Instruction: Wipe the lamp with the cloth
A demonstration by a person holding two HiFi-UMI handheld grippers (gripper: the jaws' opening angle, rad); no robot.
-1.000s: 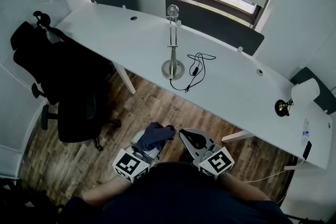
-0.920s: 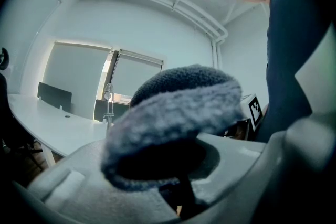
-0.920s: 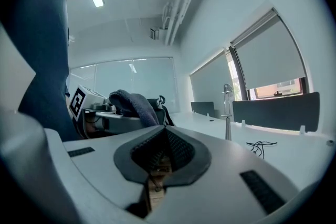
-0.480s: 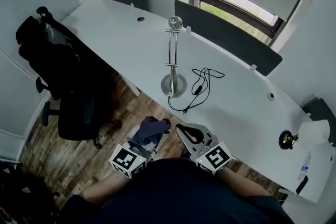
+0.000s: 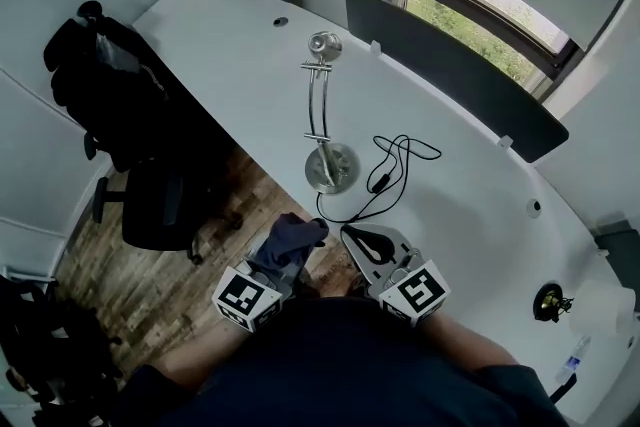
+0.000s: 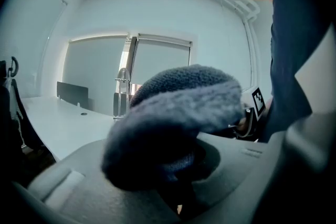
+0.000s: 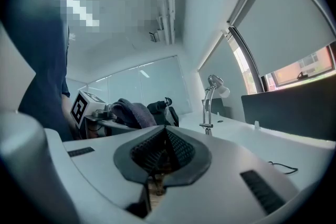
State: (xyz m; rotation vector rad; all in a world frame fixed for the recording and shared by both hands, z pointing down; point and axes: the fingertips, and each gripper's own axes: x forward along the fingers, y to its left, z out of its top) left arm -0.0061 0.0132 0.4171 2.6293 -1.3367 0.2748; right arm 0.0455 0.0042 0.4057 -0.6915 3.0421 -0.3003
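A silver desk lamp (image 5: 322, 115) stands on the white desk (image 5: 240, 55), round base near the front edge, head tilted away; it also shows as the lamp (image 7: 212, 102) and the lamp (image 6: 122, 93) in the gripper views. A dark blue-grey cloth (image 5: 290, 240) is bunched in my left gripper (image 5: 283, 255), which is shut on it and held over the floor just short of the desk. In the left gripper view the cloth (image 6: 178, 118) fills the middle. My right gripper (image 5: 368, 250) sits beside it, jaws shut with nothing between them.
A black cable (image 5: 385, 170) lies coiled on the desk right of the lamp base. A black office chair (image 5: 120, 135) stands at the left over the wooden floor (image 5: 150, 285). Dark divider panels (image 5: 450, 75) line the desk's far edge. A small black object (image 5: 549, 300) sits far right.
The view has moved closer to the desk and lamp. Both grippers keep the same pose in front of the body, the cloth still in the left one.
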